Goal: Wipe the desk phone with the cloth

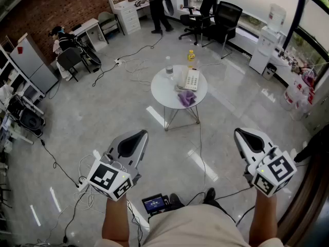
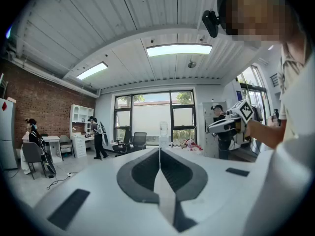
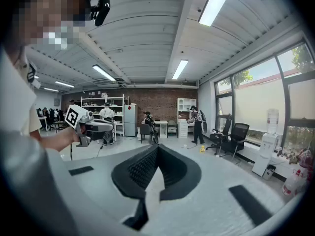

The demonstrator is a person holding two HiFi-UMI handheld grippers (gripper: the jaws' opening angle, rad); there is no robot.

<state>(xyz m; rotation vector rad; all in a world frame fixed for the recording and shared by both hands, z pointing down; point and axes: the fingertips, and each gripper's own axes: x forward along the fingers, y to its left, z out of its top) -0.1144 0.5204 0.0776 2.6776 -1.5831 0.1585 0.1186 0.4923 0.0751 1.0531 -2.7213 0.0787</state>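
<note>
Left gripper (image 2: 159,167): jaws fully closed, nothing between them, held low near body. Right gripper (image 3: 156,167): same, closed and empty. Both well apart from work.

Round table (image 1: 159,91) ahead across floor. Purple cloth (image 1: 186,98) lies crumpled at near edge, just beside desk phone (image 1: 191,78). Clear bottle (image 1: 169,68) and yellow bottle (image 1: 191,57) behind.

Assessment: cloth soft, light, limp; pinch raised fold at top. Phone rigid plastic, likely light, may slide on smooth top; handset could dislodge. Brace phone body at side edge while wiping.
</note>
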